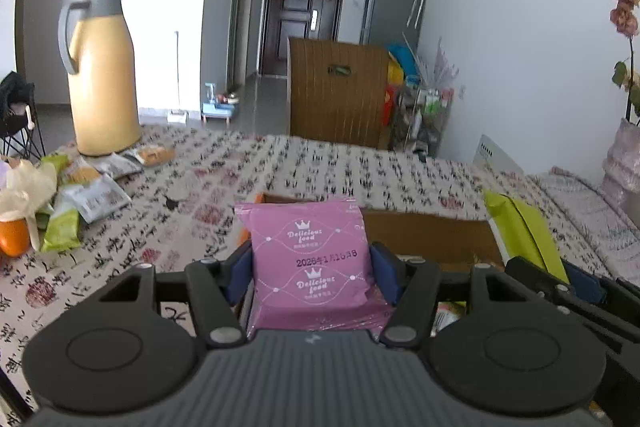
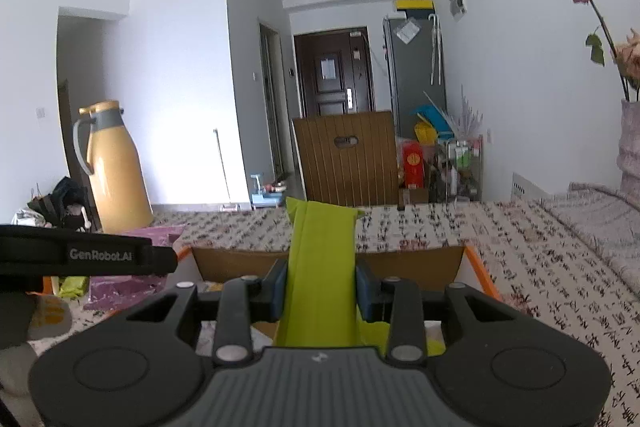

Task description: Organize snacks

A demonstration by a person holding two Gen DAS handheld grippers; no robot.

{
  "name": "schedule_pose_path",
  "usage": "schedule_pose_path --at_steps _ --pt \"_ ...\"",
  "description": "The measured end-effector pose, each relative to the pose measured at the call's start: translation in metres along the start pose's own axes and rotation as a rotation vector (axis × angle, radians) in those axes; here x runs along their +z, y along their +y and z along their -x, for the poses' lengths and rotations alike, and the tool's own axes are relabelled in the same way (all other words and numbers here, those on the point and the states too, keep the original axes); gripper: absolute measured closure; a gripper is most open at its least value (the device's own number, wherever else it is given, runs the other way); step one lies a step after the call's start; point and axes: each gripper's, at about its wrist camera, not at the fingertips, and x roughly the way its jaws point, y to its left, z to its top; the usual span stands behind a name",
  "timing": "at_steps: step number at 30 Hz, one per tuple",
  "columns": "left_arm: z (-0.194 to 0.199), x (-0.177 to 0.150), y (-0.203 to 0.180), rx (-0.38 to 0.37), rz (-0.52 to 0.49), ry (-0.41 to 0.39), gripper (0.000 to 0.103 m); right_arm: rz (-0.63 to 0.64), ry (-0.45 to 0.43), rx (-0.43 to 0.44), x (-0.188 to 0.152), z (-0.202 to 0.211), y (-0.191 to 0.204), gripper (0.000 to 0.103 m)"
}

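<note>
My left gripper point(image 1: 307, 273) is shut on a pink snack packet point(image 1: 308, 259) printed "Delicious food", held upright over the near edge of a cardboard box point(image 1: 432, 231) with an orange rim. My right gripper point(image 2: 321, 289) is shut on a lime-green snack packet point(image 2: 322, 267), also upright, above the same box point(image 2: 416, 263). That green packet point(image 1: 524, 231) and the right gripper's dark body appear at the right of the left wrist view. The left gripper's black side crosses the left of the right wrist view. Several loose snack packets point(image 1: 80, 195) lie in a pile at the table's left.
A tall yellow thermos jug point(image 1: 100, 71) stands at the far left of the patterned tablecloth point(image 1: 360, 167). An orange point(image 1: 14, 237) lies by the snack pile. A vase with dried flowers point(image 2: 630, 143) stands at the right. Behind the table is a wooden chair back point(image 1: 336, 91).
</note>
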Motion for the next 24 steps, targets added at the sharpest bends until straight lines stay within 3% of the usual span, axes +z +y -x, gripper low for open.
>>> schedule_pose_path --at_steps 5,7,9,10,13,16,24 --pt "-0.005 -0.004 0.002 -0.015 -0.002 0.025 0.039 -0.006 0.02 -0.015 -0.005 -0.005 -0.004 0.068" --pt "-0.001 -0.004 0.004 -0.017 0.011 0.015 0.027 -0.015 0.021 -0.025 -0.005 -0.004 -0.007 0.069" --pt "0.003 -0.004 0.006 0.0 0.019 -0.012 0.007 -0.023 0.021 -0.04 -0.006 -0.004 -0.011 0.058" --pt "0.005 -0.003 0.006 0.006 0.023 -0.022 0.002 -0.029 0.018 -0.048 -0.006 -0.003 -0.013 0.046" --pt "0.007 -0.001 0.009 0.009 0.041 -0.031 0.0 -0.044 0.01 -0.068 -0.006 -0.003 -0.016 0.015" --pt "0.007 0.0 0.01 0.013 0.048 -0.028 0.0 -0.054 0.013 -0.072 -0.005 -0.003 -0.019 0.001" --pt "0.015 0.002 0.007 0.019 0.038 -0.042 0.0 -0.061 0.018 -0.074 0.0 0.002 -0.018 0.0"
